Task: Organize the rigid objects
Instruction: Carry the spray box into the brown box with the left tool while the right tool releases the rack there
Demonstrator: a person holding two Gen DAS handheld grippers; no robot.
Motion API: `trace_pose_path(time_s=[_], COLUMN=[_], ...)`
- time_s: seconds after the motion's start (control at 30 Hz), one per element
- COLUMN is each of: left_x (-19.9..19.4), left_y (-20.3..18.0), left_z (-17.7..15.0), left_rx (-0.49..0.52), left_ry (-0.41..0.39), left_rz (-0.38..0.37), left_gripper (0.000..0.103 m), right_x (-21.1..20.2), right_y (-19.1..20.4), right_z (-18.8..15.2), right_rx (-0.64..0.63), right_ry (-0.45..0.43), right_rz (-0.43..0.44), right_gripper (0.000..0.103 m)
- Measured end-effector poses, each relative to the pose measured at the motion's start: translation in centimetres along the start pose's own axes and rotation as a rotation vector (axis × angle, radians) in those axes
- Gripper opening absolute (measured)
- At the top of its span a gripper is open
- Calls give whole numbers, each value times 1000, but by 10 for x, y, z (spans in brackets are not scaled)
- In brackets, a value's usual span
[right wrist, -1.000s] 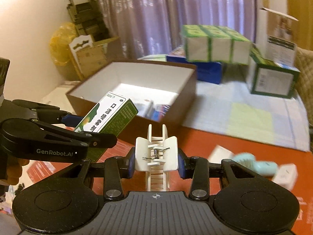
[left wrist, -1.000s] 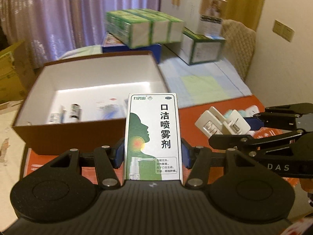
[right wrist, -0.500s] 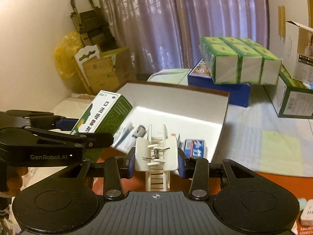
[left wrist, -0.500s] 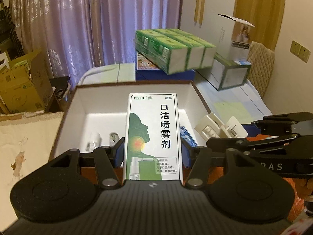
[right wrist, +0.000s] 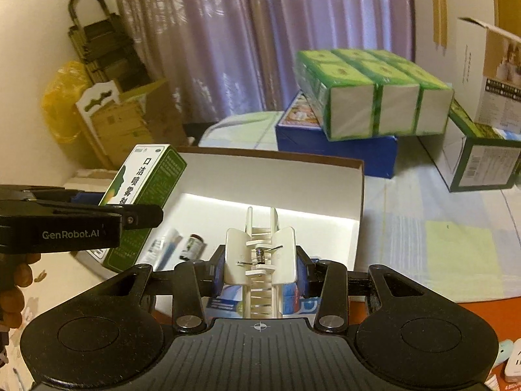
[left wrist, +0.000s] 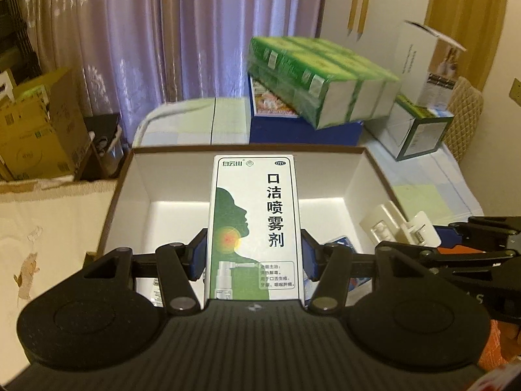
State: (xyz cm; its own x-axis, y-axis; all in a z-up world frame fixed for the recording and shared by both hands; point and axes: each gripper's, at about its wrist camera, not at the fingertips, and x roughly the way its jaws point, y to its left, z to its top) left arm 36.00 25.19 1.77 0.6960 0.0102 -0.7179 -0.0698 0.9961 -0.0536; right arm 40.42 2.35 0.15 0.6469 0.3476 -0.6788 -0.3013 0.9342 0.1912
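The left tongs [left wrist: 254, 257] gripped a green-and-white throat spray carton [left wrist: 254, 228], held upright above the open brown box [left wrist: 355, 176]. The right tongs [right wrist: 260, 273] clamped a white hair claw clip [right wrist: 260, 254] over the same box, where a small bottle [right wrist: 192, 246] and a blue packet [right wrist: 224, 303] lay inside.

Brown box [right wrist: 356, 192] is open on top, lots of bare white floor at the back right. Tube [right wrist: 164, 247] and small bottle [right wrist: 192, 246] clutter its front left.
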Motion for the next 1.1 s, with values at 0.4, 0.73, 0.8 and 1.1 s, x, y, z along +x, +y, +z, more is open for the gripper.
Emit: trace_pose_path(time_s=[0.4, 0.73, 0.8, 1.1], left_x=[60, 78, 77, 76], left_y=[12, 15, 16, 23], left_z=[-15, -25, -24, -23], left_rx=[-33, -22, -14, -13], left_ry=[165, 218, 215, 219], left_rz=[-10, -22, -28, -6], left_gripper=[52, 52, 54, 54], right_x=[38, 56, 56, 61], right_y=[-8, -11, -12, -8], right_z=[-4, -11, -11, -12], right_rx=[34, 49, 52, 51], right_ry=[92, 145, 147, 166], right_rz=[-46, -56, -56, -49], right_gripper=[38, 38, 38, 38])
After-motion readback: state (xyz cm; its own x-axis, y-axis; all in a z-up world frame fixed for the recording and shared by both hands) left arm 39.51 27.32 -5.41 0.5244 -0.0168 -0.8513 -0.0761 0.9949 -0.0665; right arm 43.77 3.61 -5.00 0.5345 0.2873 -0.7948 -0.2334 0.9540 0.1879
